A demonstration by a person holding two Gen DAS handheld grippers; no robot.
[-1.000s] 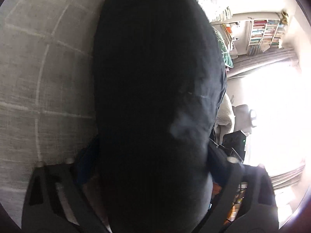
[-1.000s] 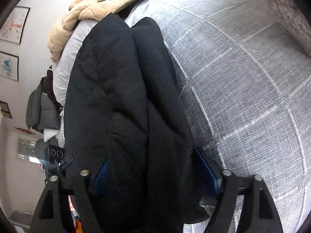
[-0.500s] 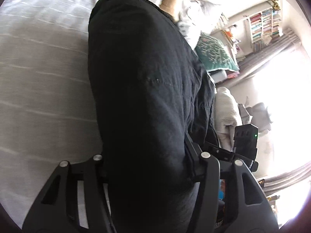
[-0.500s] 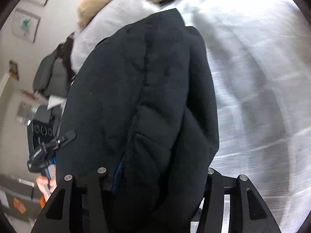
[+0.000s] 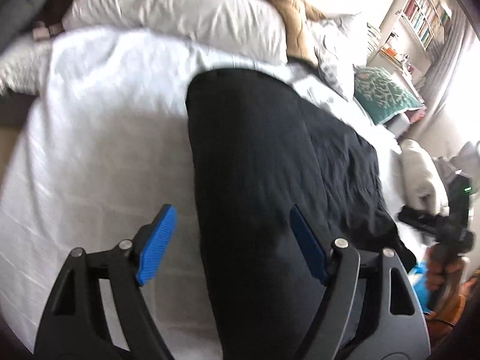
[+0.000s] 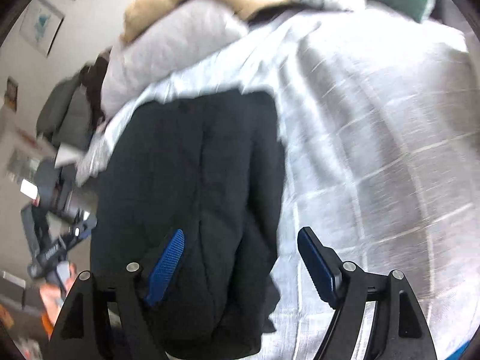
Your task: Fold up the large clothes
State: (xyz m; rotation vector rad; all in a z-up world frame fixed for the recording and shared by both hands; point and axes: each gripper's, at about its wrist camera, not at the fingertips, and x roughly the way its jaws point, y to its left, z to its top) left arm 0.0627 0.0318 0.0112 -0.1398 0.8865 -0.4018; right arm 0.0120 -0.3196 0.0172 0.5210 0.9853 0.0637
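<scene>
Surface: a bed (image 5: 99,138) is carrying the work, covered by a pale grey bedspread (image 6: 375,156) with a thin white grid.
Head of bed: a grey pillow (image 5: 186,9) and a tan blanket (image 5: 288,6) are lying bunched together.
Room: a teal patterned cushion (image 5: 387,93) is sitting near a bookshelf (image 5: 423,21) by a bright window; framed pictures (image 6: 42,27) are hanging on the wall.
Hard to read: both views are smearing with motion; the clutter at the bed's edge cannot be identified, and the garment's near end is cut off below the frame.
Garment: a black garment (image 5: 270,180), folded into a long thick band, is lying on the bedspread, running away from the cameras.
Left gripper (image 5: 231,244): fingers are spreading, blue pads clear of the cloth below.
Right gripper (image 6: 240,265): fingers are spreading wide, hovering over the garment's edge without pinching it.
</scene>
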